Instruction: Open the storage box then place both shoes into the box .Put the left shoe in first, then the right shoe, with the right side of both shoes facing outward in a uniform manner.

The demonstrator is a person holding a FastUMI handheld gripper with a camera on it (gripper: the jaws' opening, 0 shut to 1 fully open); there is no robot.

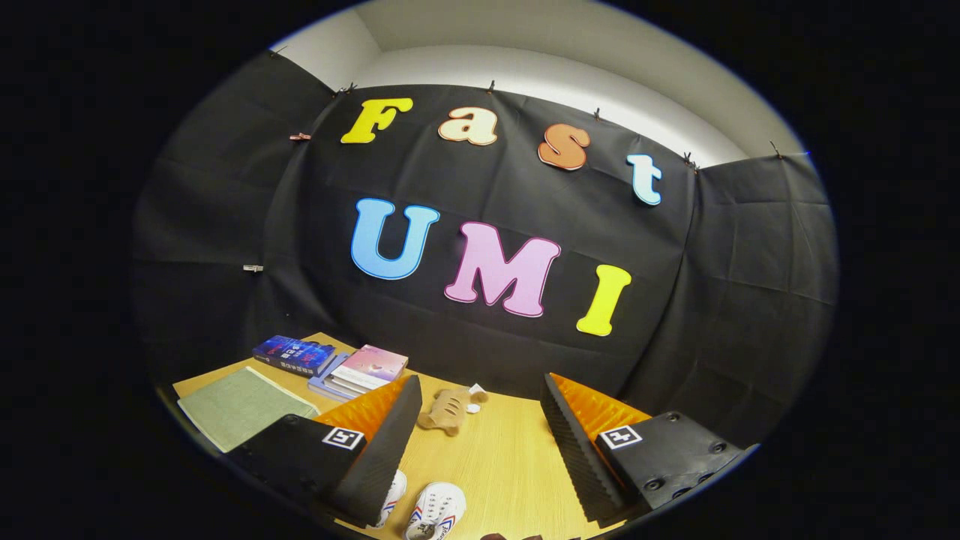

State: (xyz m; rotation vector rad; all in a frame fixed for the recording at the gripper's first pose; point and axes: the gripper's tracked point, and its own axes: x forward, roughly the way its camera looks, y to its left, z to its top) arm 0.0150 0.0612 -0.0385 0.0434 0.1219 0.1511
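Observation:
My gripper (480, 420) is held high over a light wooden table (510, 465), its two fingers spread wide apart and open with nothing between them. Two white shoes with red and blue stripes lie low on the table between the fingers, nearer to me than the fingertips. One shoe (435, 511) shows its laced top. The other shoe (391, 496) is partly hidden behind the left finger (379, 450).
A small tan plush toy (448, 409) lies on the table just beyond the fingertips. Stacked books with a pink cover (367, 369), a blue book (294, 354) and a green mat (238, 406) sit at the far left of the table. Black cloth walls the booth behind.

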